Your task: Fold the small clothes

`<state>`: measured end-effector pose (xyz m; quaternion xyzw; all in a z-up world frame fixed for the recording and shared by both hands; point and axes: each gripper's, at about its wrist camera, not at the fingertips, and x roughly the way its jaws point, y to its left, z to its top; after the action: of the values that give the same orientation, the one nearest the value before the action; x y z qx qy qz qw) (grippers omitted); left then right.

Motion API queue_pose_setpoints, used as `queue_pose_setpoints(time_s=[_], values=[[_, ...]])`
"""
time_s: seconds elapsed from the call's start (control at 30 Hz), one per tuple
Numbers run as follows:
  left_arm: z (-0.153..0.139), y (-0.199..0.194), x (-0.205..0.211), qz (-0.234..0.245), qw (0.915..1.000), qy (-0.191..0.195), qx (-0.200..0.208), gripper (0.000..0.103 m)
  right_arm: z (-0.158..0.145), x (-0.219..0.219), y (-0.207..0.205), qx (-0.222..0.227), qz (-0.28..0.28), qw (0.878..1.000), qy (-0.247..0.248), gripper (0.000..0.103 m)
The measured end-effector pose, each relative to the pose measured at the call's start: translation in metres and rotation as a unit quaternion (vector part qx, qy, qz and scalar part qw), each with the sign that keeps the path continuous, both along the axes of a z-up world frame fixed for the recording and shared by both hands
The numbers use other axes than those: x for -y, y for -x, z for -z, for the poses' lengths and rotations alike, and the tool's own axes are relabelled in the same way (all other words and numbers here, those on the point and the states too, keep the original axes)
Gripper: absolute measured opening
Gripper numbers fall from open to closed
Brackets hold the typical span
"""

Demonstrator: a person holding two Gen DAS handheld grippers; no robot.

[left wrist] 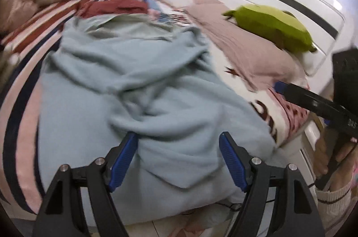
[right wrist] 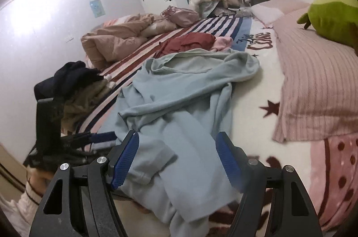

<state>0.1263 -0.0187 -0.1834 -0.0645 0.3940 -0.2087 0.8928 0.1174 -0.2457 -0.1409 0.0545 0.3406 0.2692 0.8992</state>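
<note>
A pale blue sweatshirt [left wrist: 125, 84] lies crumpled on the bed, its near hem hanging over the front edge. My left gripper [left wrist: 179, 140] hovers open over that near part, blue pads wide apart, nothing pinched. In the right wrist view the same sweatshirt [right wrist: 179, 102] stretches away with a sleeve folded across it. My right gripper [right wrist: 176, 143] stands open above the near sleeve end, its pads off the cloth. The left gripper [right wrist: 98, 137] shows at the left of this view, and the right gripper's finger [left wrist: 313, 102] shows at the right of the left view.
A dark red garment [right wrist: 190, 41] and a pink one [right wrist: 221, 43] lie beyond the sweatshirt. A dark pile [right wrist: 71, 78] sits at the left. A pink pillow [right wrist: 313, 89] with a green plush toy [right wrist: 333, 17] fills the right. A beige duvet [right wrist: 116, 40] lies far left.
</note>
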Motion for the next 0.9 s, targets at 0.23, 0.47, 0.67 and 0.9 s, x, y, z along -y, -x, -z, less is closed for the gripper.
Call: queue_pose_setpoints(time_s=[0.23, 0.47, 0.67, 0.9], values=[[-0.003, 0.005, 0.054, 0.038, 0.9967, -0.066, 0.029, 0.072, 0.000, 0.004, 0.004, 0.010, 0.004, 1.000, -0.019, 0.068], [0.023, -0.010, 0.049, -0.028, 0.9963, -0.081, 0.008, 0.012, 0.000, 0.016, 0.009, 0.006, 0.012, 0.999, -0.035, 0.068], [-0.019, 0.010, -0.007, -0.042, 0.9980, 0.020, 0.043, 0.008, 0.005, 0.022, 0.009, -0.003, 0.020, 0.999, -0.037, 0.068], [-0.028, 0.038, -0.099, -0.150, 0.9878, 0.009, 0.040, 0.008, 0.003, 0.011, -0.002, -0.005, 0.021, 0.999, -0.029, 0.068]])
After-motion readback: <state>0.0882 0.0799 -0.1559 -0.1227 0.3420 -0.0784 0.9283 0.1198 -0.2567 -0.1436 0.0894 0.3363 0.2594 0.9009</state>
